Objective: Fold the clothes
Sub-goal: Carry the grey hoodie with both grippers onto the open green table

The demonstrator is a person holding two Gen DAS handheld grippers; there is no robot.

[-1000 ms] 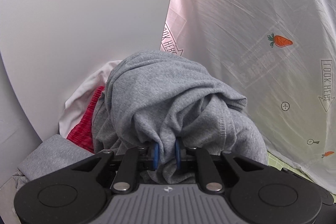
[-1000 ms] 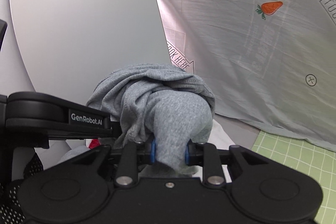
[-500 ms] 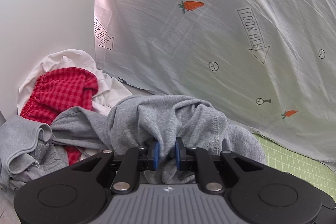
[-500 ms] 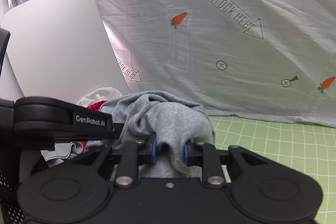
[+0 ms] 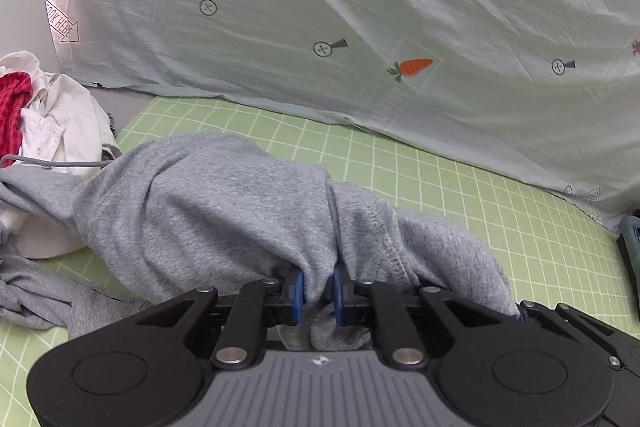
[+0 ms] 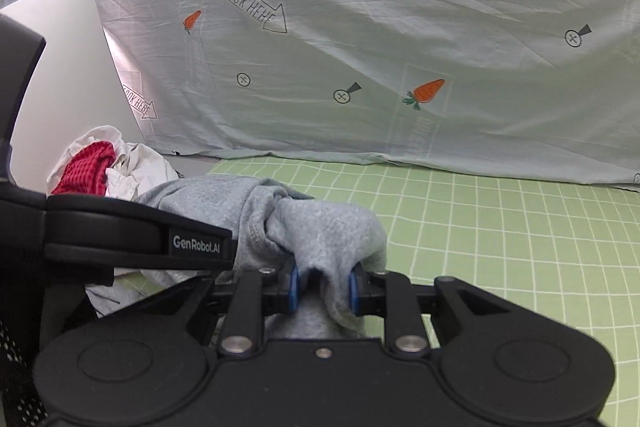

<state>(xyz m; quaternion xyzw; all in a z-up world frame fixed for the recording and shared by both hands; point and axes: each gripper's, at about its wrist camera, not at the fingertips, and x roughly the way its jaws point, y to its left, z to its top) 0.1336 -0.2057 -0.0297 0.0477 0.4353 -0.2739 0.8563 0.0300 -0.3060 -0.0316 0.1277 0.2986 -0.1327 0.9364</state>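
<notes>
We have both the left hand-held gripper (image 5: 318, 291) and right hand-held gripper (image 6: 323, 289) clamped on the bunched grey garment (image 5: 224, 211) just ahead over the green surface (image 5: 480, 195); risk: its tail drags the pile (image 5: 52, 123) at left.

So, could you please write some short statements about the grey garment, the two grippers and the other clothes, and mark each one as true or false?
1. The left gripper is shut on the grey garment. True.
2. The right gripper is open and holds nothing. False: its fingers pinch a fold of the same grey garment.
3. The mat under the garment is green with a white grid. True.
4. The red checked cloth lies to the right of the grey garment. False: it lies to the left, in the pile with the white shirt.
5. The sheet behind the mat is plain, with no print. False: it shows carrots and arrows.
</notes>
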